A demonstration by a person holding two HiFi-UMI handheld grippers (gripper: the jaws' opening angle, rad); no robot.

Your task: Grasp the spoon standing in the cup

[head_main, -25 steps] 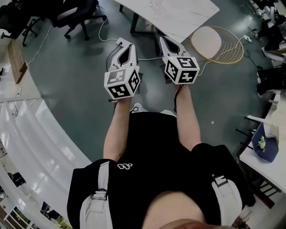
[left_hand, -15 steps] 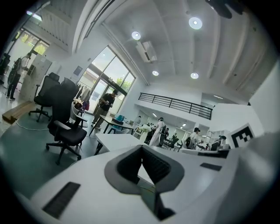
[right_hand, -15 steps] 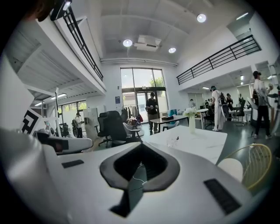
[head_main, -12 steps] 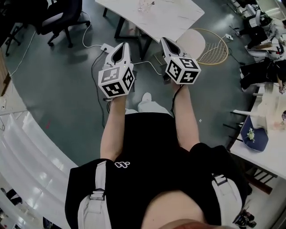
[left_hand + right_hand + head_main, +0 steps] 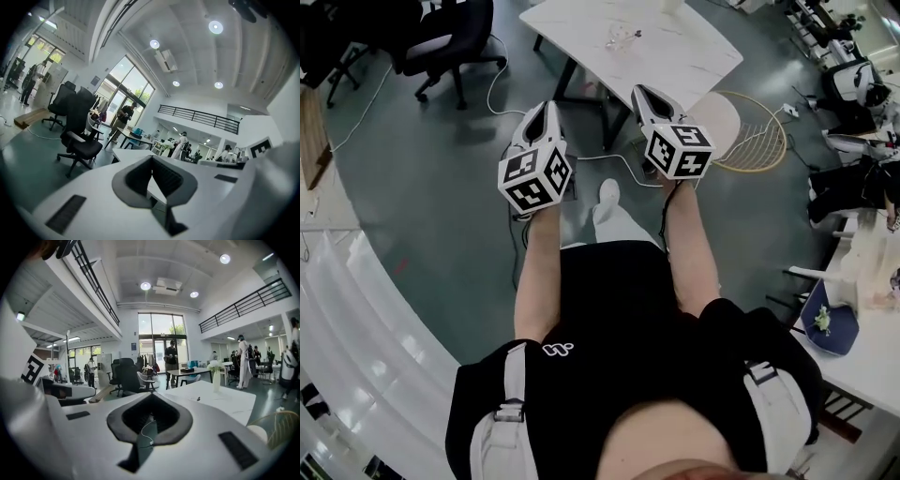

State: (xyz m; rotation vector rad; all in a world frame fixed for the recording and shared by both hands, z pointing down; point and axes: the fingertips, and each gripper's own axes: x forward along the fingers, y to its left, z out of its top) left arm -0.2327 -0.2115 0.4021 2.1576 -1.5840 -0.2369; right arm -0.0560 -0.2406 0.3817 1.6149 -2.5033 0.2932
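In the head view both grippers are held out in front of me at chest height, over the grey floor. My left gripper and my right gripper both have their jaws together with nothing between them. They point at a white marble table just ahead. A small clear glass item stands on it; I cannot make out a cup or a spoon. In the right gripper view the right gripper faces the table, which carries a white vase with flowers. The left gripper looks across the room.
Black office chairs stand at the back left. A round wire-framed stool sits right of the table, and cables lie on the floor under it. A desk with a blue cap is at the right. White curved steps run along the left.
The white table has come further into view and nearer. Both grippers stay shut and side by side, now held slightly higher and wider apart.
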